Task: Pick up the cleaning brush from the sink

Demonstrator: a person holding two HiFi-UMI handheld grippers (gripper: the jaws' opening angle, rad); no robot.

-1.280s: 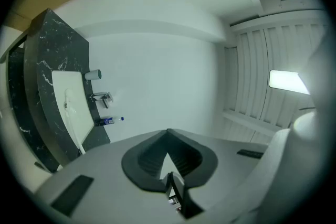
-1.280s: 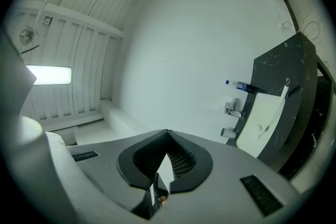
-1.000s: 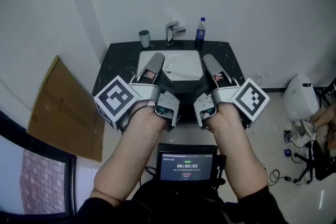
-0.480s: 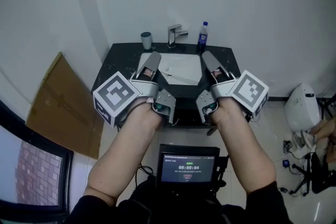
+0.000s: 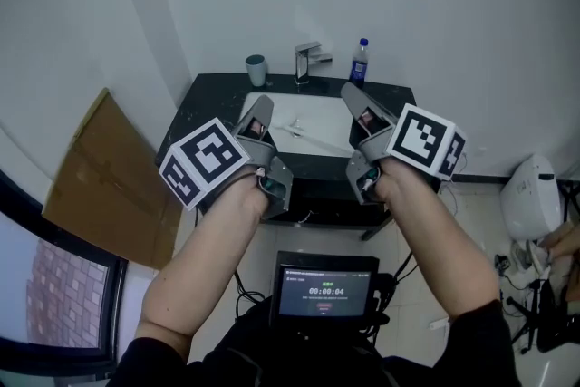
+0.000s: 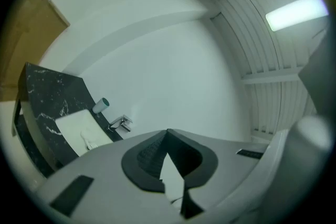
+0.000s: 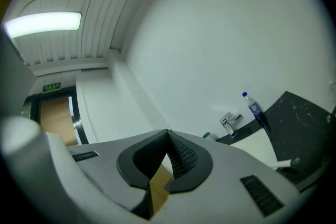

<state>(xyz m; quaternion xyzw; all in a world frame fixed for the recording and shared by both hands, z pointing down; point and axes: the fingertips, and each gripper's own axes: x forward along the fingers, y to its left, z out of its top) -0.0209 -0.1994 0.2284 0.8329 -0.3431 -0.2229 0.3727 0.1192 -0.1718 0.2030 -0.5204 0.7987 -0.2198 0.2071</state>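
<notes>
The cleaning brush [image 5: 295,132] is a thin white thing lying in the white sink basin [image 5: 313,109], set in a black marbled counter [image 5: 204,109]. It also shows small in the left gripper view, as the brush [image 6: 87,140] in the basin [image 6: 71,123]. My left gripper [image 5: 263,104] hovers over the basin's near left edge, and my right gripper [image 5: 349,91] over its right edge, both above and short of the brush. Both are rolled outward and hold nothing. In their own views the left gripper [image 6: 167,131] and right gripper [image 7: 168,132] have tips that meet.
A grey-green cup [image 5: 256,69], a chrome faucet [image 5: 308,61] and a blue-capped bottle [image 5: 360,61] stand along the counter's back by the white wall. Brown cardboard [image 5: 100,186] leans at the left. A small screen [image 5: 326,290] sits below my arms; a white appliance [image 5: 530,195] stands on the floor at right.
Both grippers have moved forward toward the sink and spread apart, each rolling outward so the marker cubes tilt. The jaws stayed shut and empty.
</notes>
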